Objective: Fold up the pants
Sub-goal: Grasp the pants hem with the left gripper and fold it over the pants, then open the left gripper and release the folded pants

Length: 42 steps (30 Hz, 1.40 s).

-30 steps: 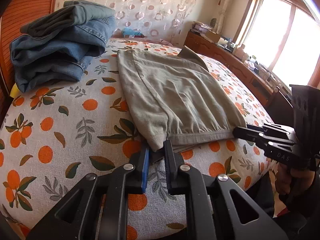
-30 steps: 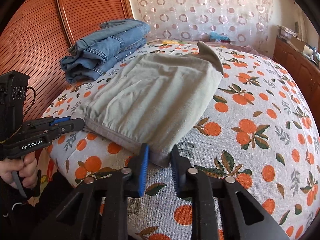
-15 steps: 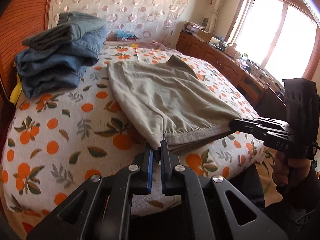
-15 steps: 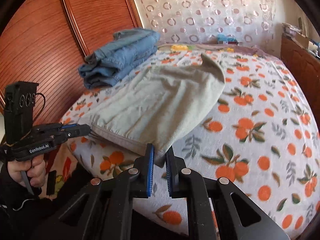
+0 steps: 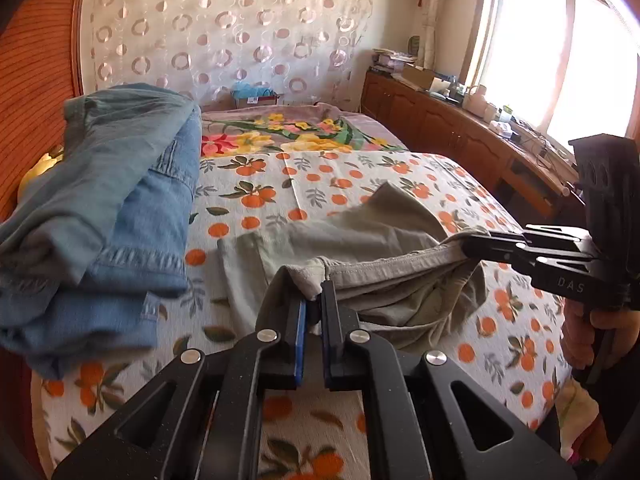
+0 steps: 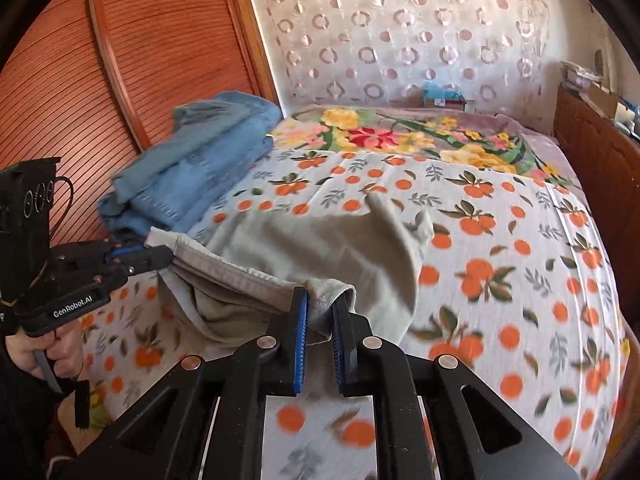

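While two tools point(image 5: 313, 304) point(image 6: 320, 308) pinch one pair of pants point(image 5: 360, 240).

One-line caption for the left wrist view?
Both claws, left claw and right claw, pinch the khaki pants hem above the bed.

Matt grey-green cloth pants point(image 5: 360, 236), rougher blue denim jeans point(image 5: 120, 216), ribbed glossy wood headboard point(image 6: 160, 40).

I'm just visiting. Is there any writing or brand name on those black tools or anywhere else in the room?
"D A S": on the side of the right gripper, seen from the left camera.
"GenRobot.AI": on the side of the left gripper, seen from the right camera.
The white label on the cardboard box by the curtain: too small to read.
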Tool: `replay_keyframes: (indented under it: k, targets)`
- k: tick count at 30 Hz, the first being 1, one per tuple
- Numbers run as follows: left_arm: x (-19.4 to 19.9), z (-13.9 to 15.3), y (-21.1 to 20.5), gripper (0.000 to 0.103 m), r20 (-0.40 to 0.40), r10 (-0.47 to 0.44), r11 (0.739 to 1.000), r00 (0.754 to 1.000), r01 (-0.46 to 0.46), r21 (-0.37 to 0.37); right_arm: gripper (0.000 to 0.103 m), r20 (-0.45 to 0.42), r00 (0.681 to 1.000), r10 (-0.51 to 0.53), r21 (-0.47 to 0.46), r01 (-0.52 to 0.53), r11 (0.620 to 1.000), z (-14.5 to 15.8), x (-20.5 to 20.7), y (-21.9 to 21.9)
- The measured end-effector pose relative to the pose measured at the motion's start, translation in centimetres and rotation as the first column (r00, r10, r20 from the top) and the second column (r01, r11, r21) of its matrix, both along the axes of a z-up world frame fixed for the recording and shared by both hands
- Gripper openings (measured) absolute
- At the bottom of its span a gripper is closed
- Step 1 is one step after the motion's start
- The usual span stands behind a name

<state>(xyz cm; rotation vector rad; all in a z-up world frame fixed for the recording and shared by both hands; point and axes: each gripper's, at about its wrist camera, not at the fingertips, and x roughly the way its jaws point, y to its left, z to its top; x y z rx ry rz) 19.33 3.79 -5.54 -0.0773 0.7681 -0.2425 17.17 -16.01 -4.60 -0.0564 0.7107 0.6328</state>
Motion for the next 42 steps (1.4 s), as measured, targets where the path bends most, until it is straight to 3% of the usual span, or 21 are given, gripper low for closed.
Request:
replay_keyframes:
  k: [6, 12, 17, 21, 23, 31, 42]
  targets:
    - [2.9, -0.1, 0.2, 0.007, 0.001, 0.009, 1.000, 1.000, -0.009, -0.010, 0.011, -0.028, 1.000, -0.007, 0.011, 0.008, 1.000, 0.2, 3.5, 1.4]
    - [4.8, -0.5, 0.3, 0.009, -0.011, 0.026, 0.999, 1.000, -0.026, 0.025, 0.012, -0.059, 0.998, 0.005, 0.011, -0.005, 1.000, -0.7, 7.8, 2.2]
    - [4.8, -0.1, 1.0, 0.014, -0.003, 0.015, 1.000, 1.000, -0.015, -0.005, 0.029, -0.048, 0.999, -0.019, 0.031, 0.020, 0.999, -1.0, 9.1, 1.9]
    - [4.0, 0.5, 1.3, 0.033, 0.015, 0.018, 1.000, 1.000, -0.018, 0.009, 0.030, -0.011, 1.000, -0.002, 0.018, 0.002, 1.000, -0.7, 8.7, 1.5]
    - [3.6, 0.5, 1.2, 0.037, 0.014, 0.007, 1.000, 1.000, -0.007, 0.010, 0.030, 0.008, 1.000, 0.001, -0.005, -0.001, 1.000, -0.8, 8.3, 1.3]
    - [3.4, -1.1, 0.4, 0.039, -0.030, -0.023, 0.999, 0.999, 0.024, 0.033, 0.031, 0.001, 0.998, 0.058, -0.063, -0.058, 0.996, -1.7, 7.9, 1.6]
    - [5.6, -2.9, 0.4, 0.039, -0.093, -0.012, 0.999, 0.996, 0.015, 0.037, 0.033, -0.028, 0.994, 0.107, -0.089, -0.109, 0.990, -2.7, 11.0, 3.1]
